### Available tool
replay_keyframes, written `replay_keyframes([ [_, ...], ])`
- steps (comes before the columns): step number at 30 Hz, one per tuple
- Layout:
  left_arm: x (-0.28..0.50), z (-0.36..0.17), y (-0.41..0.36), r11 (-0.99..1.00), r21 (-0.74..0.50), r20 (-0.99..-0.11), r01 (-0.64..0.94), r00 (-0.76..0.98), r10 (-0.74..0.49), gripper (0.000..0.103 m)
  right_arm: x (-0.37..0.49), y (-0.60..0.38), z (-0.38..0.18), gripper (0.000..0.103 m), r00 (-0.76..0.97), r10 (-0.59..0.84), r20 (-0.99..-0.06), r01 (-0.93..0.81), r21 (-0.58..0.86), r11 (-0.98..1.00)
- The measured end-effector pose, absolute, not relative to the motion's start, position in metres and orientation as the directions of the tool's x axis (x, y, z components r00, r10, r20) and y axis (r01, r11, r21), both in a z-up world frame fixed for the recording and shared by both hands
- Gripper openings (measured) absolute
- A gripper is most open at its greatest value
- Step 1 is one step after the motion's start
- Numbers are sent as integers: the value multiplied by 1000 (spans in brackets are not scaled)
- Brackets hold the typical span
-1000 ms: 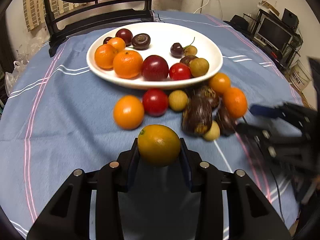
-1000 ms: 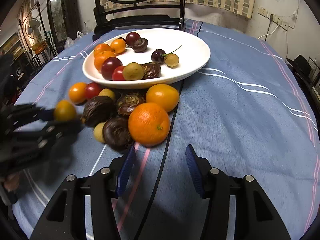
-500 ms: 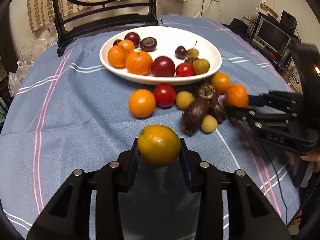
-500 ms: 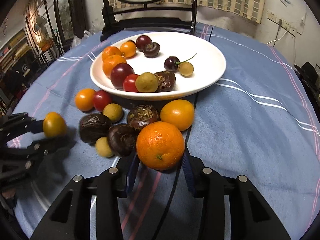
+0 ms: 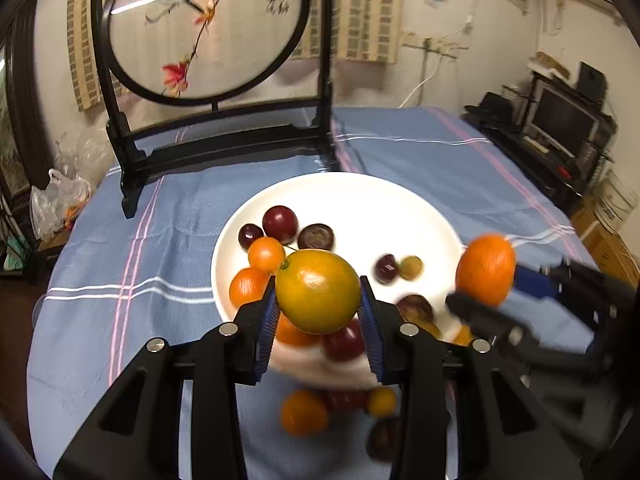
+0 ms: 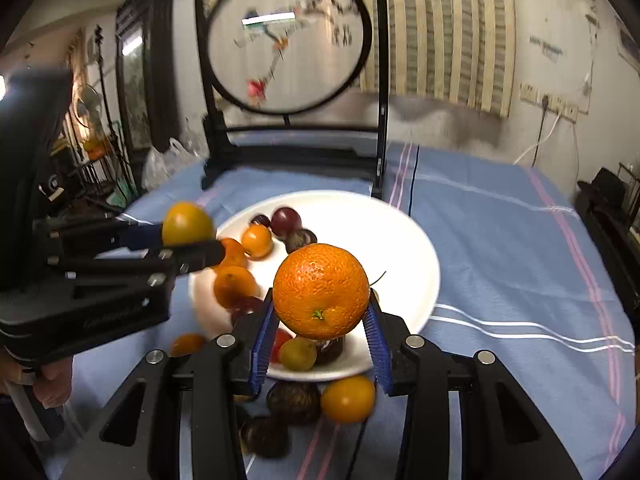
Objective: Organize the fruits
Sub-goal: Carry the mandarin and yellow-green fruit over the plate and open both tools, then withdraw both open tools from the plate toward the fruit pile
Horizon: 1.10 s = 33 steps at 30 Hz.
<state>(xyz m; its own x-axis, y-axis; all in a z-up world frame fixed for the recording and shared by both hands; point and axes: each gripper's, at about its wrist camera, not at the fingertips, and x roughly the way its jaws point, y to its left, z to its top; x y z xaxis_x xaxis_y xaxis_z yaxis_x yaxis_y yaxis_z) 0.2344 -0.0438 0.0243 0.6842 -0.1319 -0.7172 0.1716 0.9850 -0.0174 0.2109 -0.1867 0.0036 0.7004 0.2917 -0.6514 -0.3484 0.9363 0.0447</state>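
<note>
My left gripper (image 5: 318, 312) is shut on a yellow-orange citrus fruit (image 5: 318, 291) and holds it in the air above the near left part of the white plate (image 5: 400, 204). My right gripper (image 6: 320, 320) is shut on a bright orange (image 6: 321, 291), also lifted above the plate (image 6: 404, 240). The plate holds small oranges (image 5: 265, 254), dark plums (image 5: 280, 219) and cherries. Each gripper shows in the other's view: the right one (image 5: 492, 280) at the plate's right, the left one (image 6: 192, 236) at its left.
Several loose fruits lie on the blue striped cloth (image 5: 120, 280) in front of the plate: a small orange (image 6: 348, 398), dark passion fruits (image 6: 294, 402). A black stand with a round painted screen (image 5: 200, 28) stands behind the plate. Furniture lines the room's right side.
Both grippers have risen and moved forward over the plate. The right gripper has lifted the bright orange off the cloth. The left still holds its citrus.
</note>
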Motion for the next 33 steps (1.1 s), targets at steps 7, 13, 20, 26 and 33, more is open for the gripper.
replay_keyframes([
  [7,262,-5,-45,989,-24,-765,148,634,-113,37,243,-174,-31,43,638,264,-723,-337,46,940],
  [13,258,-9,-46,988,-17,-745,153,657,-115,63,240,-180,-39,61,638,266,-723,-313,72,947],
  [20,222,9,-32,990,-24,-718,140,686,-115,78,205,-202,-25,63,646,276,-712,-304,92,948],
  [26,177,5,-16,992,-44,-721,121,683,-116,84,163,-207,-33,63,611,251,-751,-338,38,940],
  [33,139,-21,4,996,-34,-752,86,654,-82,85,124,-189,-52,63,553,201,-809,-421,-64,905],
])
